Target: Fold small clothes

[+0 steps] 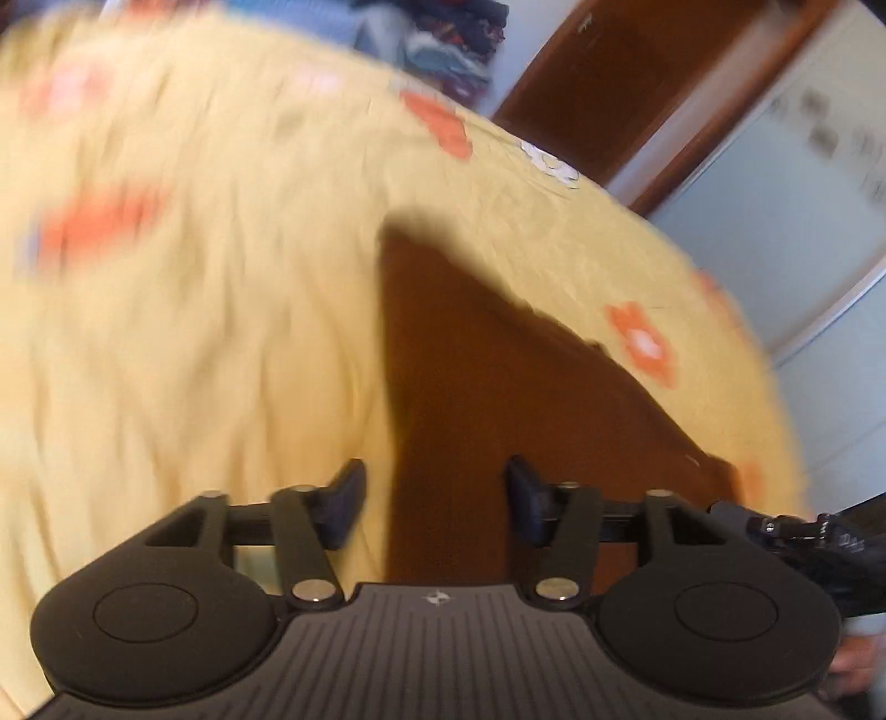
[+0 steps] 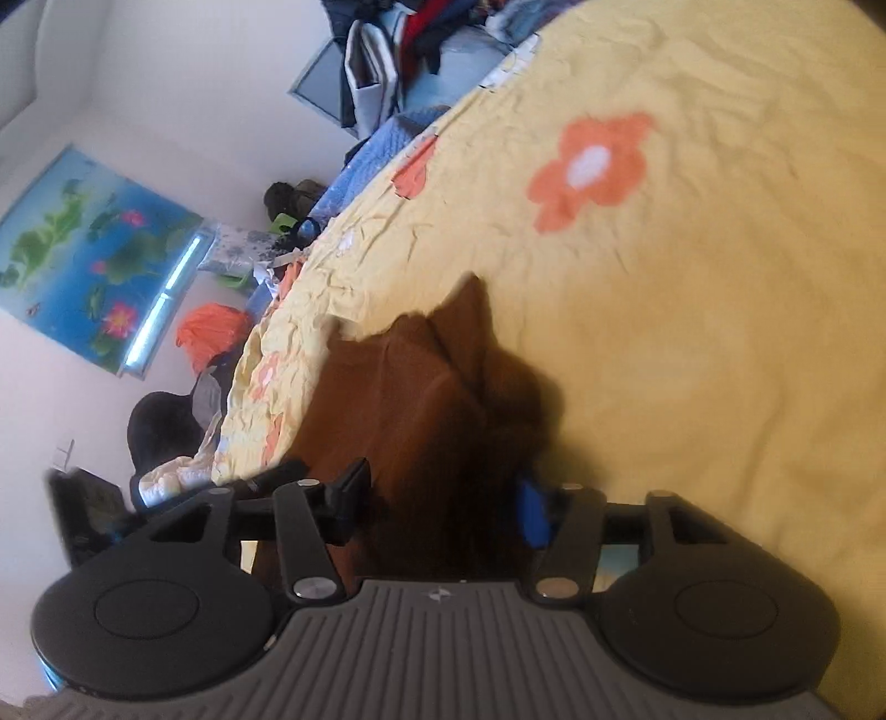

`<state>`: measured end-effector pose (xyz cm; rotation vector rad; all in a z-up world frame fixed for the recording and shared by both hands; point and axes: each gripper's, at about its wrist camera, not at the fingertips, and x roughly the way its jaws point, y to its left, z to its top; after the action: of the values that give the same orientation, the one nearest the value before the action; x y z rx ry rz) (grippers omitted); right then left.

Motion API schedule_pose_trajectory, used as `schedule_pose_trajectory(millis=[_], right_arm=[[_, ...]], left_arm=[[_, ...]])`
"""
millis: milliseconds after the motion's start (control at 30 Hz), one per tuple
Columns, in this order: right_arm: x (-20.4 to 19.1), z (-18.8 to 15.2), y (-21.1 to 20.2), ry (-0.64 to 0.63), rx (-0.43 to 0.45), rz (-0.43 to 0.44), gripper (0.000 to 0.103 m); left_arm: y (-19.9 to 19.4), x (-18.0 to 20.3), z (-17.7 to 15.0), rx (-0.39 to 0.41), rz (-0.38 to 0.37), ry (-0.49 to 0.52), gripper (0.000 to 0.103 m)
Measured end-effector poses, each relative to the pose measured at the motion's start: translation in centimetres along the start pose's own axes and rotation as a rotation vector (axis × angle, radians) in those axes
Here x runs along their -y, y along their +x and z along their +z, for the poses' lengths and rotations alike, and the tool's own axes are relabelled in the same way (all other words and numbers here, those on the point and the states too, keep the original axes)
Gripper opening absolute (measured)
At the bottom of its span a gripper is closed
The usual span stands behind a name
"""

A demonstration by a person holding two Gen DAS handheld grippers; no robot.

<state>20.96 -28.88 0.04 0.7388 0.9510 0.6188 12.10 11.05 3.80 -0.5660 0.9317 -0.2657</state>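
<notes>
The brown garment (image 1: 498,376) lies on the yellow flowered bedspread (image 1: 194,332), near its edge, and both my grippers sit right over it. Through my left gripper (image 1: 434,501) the cloth runs up from between the fingers as a flat wedge to a blunt tip, and the jaws stand apart with no pad pressing on it. That view alone catches a brown door (image 1: 637,72) beyond the bedspread, though the bedspread itself is smeared with blur. Through my right gripper (image 2: 443,507) the same garment (image 2: 421,399) shows bunched, with folds ending in two peaks, and those jaws also stand apart, gripping nothing. Only this view shows the lotus picture (image 2: 94,255) on the wall off the bedspread's edge and heaped clothes (image 2: 398,50) past its far end.
</notes>
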Motion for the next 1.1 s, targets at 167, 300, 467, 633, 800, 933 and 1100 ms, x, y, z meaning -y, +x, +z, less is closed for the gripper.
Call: schedule_pose_trajectory(millis=[167,300,467,633,800,933,1100], right_arm=[[-0.6,-3.9,-3.1,-0.007,-0.075,0.113,0.092],[-1.5,-5.1,-1.1,-0.045,-0.155,0.072,0.078],[-3.5,-6.6,-0.1,-0.179,-0.222,0.019,0.033],[-3.2,-8.7,-2.9,-0.221,-0.252,0.015,0.032],[-3.6,-6.8,-5.9,-0.186,-0.156,0.048,0.046],[-7.4,-2.6,-8.0,-0.251,0.034,0.097,0.053],[-10.9,0.3,0.4,-0.319,-0.077,0.103,0.069]], left_arm=[[-2.4,-2.6,-5.3,0.001,-0.235,-0.132,0.08],[-2.4,-0.7,-5.9,0.019,-0.168,-0.047,0.069],[-3.5,0.6,-6.7,-0.037,-0.06,0.042,0.026],[-4.6,1.0,-9.2,-0.006,0.009,0.17,0.034],[-9.0,4.9,-9.8,0.196,0.132,0.336,0.061],[-8.4,8.9,-10.6,0.319,0.123,0.546,0.084],[0.3,11.1,-12.1,0.186,0.201,0.715,0.085]])
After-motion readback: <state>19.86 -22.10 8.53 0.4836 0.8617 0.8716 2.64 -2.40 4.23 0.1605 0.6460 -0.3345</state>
